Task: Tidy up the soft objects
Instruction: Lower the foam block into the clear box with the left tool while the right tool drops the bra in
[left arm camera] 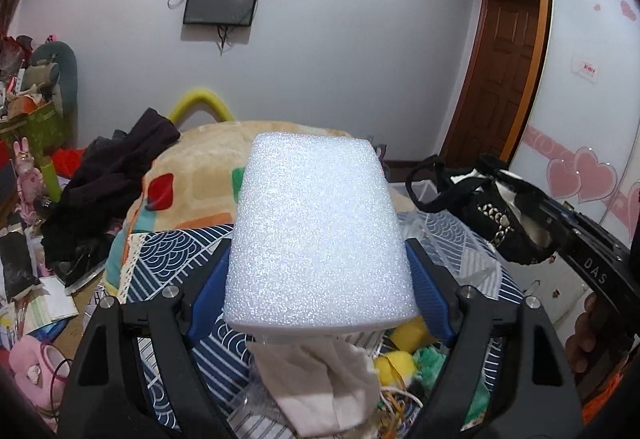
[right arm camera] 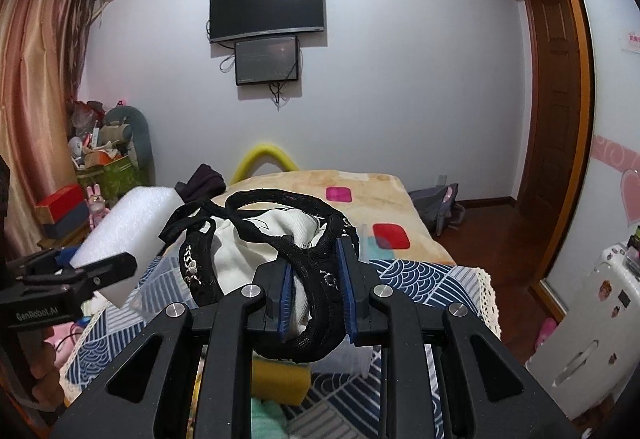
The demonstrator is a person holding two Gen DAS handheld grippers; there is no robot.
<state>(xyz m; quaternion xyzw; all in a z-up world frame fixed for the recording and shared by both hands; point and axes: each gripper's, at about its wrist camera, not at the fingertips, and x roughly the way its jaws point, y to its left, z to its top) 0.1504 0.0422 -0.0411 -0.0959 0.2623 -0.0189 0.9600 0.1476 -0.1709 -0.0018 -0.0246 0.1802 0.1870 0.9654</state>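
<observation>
Two items are held aloft at once, one in each set of tongs. Left tongs (left arm camera: 320, 279) are clenched on a white foam block (left arm camera: 318, 235), gripped across its near end by the blue pads. Its long axis runs straight ahead along the fingers, and the far end points toward the bed (left arm camera: 192, 175) and rises slightly. Right tongs (right arm camera: 316, 295) are clenched on a black lace-and-white garment (right arm camera: 264, 239) with a metal chain. It bunches up and forward from the jaws with no clear long axis, and its loops hang loose.

Judgement: the carry step is in hand, with both items picked and neither yet placed. Below the left tongs lies a clutter of soft pieces: a white cloth (left arm camera: 320, 379), yellow sponges (left arm camera: 400, 359) and a green item (left arm camera: 432, 363), on a blue patterned cover (left arm camera: 168, 263). The next move calls for choosing a destination; none is plainly visible. The foam block will tip if it is released unsupported.
</observation>
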